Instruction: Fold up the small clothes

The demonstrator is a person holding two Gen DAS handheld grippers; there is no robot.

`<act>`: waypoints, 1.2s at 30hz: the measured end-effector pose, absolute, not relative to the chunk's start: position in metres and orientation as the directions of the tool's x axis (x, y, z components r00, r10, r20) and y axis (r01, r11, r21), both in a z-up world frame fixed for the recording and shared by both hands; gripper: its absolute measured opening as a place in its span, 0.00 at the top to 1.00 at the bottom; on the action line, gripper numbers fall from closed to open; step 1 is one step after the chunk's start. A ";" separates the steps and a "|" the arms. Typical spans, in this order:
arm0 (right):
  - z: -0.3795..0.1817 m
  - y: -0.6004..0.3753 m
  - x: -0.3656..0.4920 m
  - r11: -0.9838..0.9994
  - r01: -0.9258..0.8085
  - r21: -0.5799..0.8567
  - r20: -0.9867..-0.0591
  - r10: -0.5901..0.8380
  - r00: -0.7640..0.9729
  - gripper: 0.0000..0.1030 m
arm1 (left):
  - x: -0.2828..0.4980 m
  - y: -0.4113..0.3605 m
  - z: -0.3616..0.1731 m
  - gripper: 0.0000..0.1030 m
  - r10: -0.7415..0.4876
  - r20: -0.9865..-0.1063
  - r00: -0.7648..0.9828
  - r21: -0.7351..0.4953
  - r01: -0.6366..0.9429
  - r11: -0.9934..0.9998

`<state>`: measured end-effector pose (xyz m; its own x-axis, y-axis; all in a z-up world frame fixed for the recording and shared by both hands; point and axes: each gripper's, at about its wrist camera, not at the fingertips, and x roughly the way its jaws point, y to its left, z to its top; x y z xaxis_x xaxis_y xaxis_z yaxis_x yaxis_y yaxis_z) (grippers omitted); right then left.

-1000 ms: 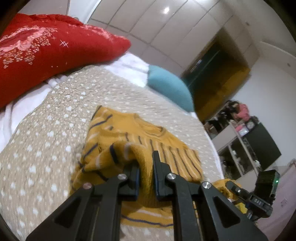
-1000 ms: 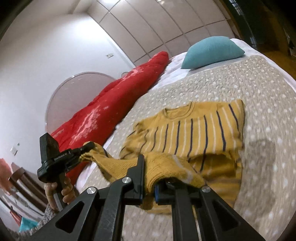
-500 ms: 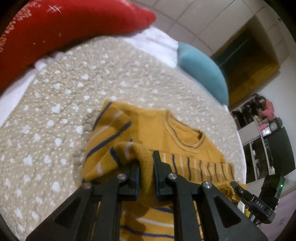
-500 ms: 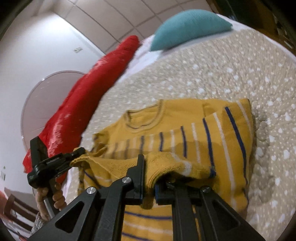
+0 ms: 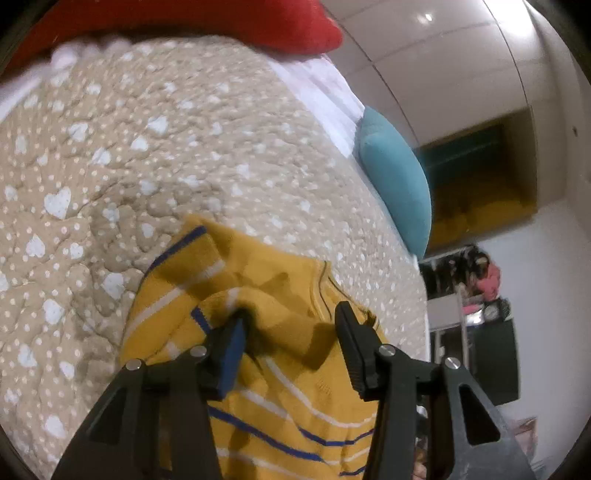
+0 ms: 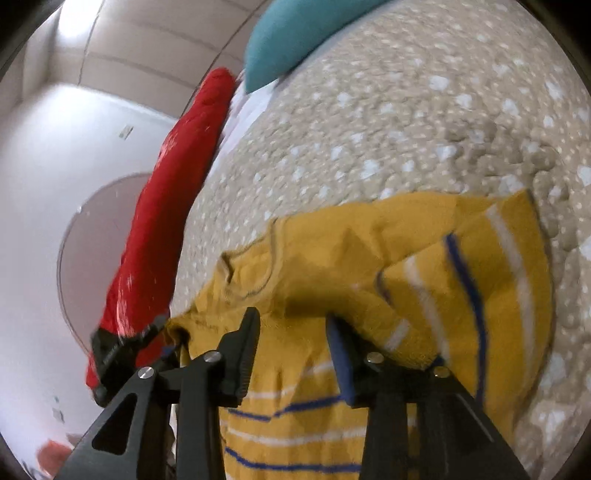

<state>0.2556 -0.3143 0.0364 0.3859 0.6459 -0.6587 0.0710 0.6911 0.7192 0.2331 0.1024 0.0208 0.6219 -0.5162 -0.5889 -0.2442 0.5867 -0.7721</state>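
A small mustard-yellow sweater [image 5: 280, 373] with blue and white stripes lies on the beige heart-patterned bedspread [image 5: 155, 155], its lower part folded up toward the collar. My left gripper [image 5: 291, 325] is open just above it, the fabric loose between the jaws. In the right wrist view the sweater [image 6: 424, 280] lies under my right gripper [image 6: 291, 332], which is also open, with the folded edge resting against its right finger. The left gripper's tip [image 6: 122, 347] shows at the sweater's left edge in the right wrist view.
A red pillow [image 5: 192, 18] lies along the far side of the bed and a teal cushion [image 5: 399, 184] at its head end. White sheet [image 5: 321, 92] shows beyond the bedspread. Shelves and a dark cabinet [image 5: 487, 332] stand past the bed's edge.
Both grippers were shut on the sweater's hem and carried it forward over the body. Now both have opened and the hem lies dropped near the collar.
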 end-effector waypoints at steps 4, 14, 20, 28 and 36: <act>0.026 -0.339 0.264 0.613 0.163 0.773 -0.612 0.654 0.444 0.60 | 0.237 0.112 0.016 0.55 -0.508 -0.589 0.629 -0.775 -0.259 0.577; 0.066 -0.337 0.250 0.820 0.128 0.558 -0.749 0.432 0.502 0.37 | 0.197 0.177 0.037 0.33 -0.338 -0.649 0.682 -0.720 -0.406 0.563; 0.089 -0.369 0.200 0.859 0.117 0.498 -0.766 0.372 0.524 0.35 | 0.149 0.163 0.051 0.27 -0.325 -0.703 0.632 -0.635 -0.351 0.688; 0.077 -0.394 0.117 0.871 0.083 0.485 -0.782 0.388 0.488 0.32 | 0.096 0.109 0.019 0.24 -0.360 -0.776 0.517 -0.502 -0.162 0.850; 0.057 -0.358 0.081 0.943 -0.034 0.332 -0.831 0.309 0.462 0.36 | 0.106 0.085 0.018 0.48 -0.093 -0.876 0.473 -0.179 -0.140 0.974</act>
<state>0.0812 -0.3577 0.0571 0.4616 0.3094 -0.8314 -0.0339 0.9427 0.3320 0.1064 0.0849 0.0183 0.4730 -0.0929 -0.8761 -0.1397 0.9739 -0.1787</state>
